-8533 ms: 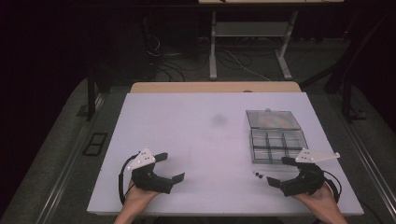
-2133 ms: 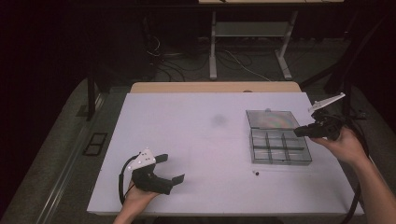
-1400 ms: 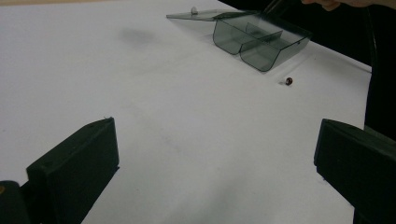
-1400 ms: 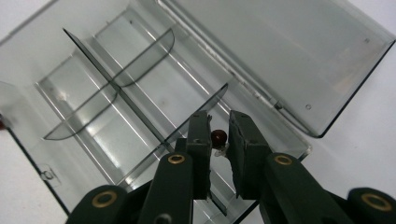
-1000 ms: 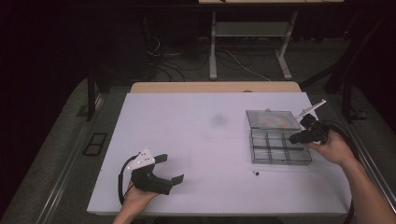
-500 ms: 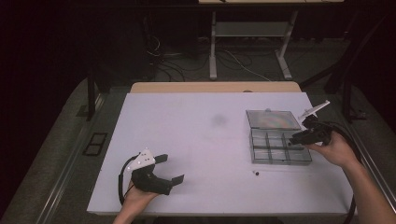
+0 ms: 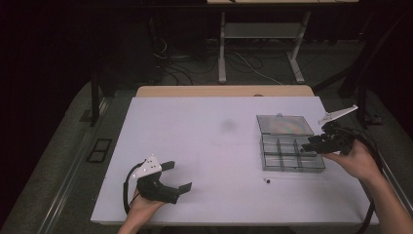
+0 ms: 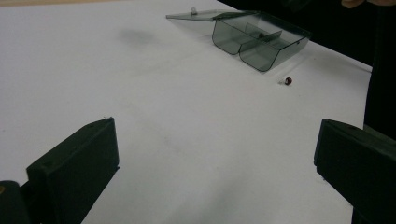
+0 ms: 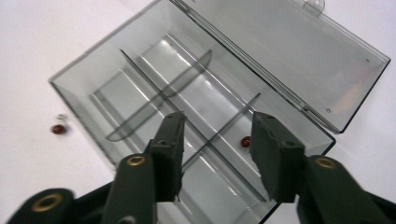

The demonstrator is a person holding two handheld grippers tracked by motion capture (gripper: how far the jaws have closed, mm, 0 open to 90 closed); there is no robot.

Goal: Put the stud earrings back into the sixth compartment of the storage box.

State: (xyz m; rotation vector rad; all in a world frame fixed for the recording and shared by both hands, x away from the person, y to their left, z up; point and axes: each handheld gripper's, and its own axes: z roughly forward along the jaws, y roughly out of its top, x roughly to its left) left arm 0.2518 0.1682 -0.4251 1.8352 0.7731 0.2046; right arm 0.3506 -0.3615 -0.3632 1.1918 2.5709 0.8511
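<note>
Right gripper (image 9: 215, 140) hangs over the box (image 7: 290, 148) near the bench's (image 7: 204, 146) right edge, jaws just opening, empty; one red bead (image 9: 245, 141) lies inside. Another bead (image 7: 266, 181) sits just outside. Left gripper (image 7: 179, 176) wide open, empty, on open bench.

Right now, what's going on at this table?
A person is sorting small red beads into a clear compartment box whose lid lies open. The right gripper hangs over the box; its jaws have just been opening, with nothing between them, and one red bead lies in a compartment below. Another bead lies on the white table in front of the box. The left gripper sits open on the table, holding nothing.
</note>
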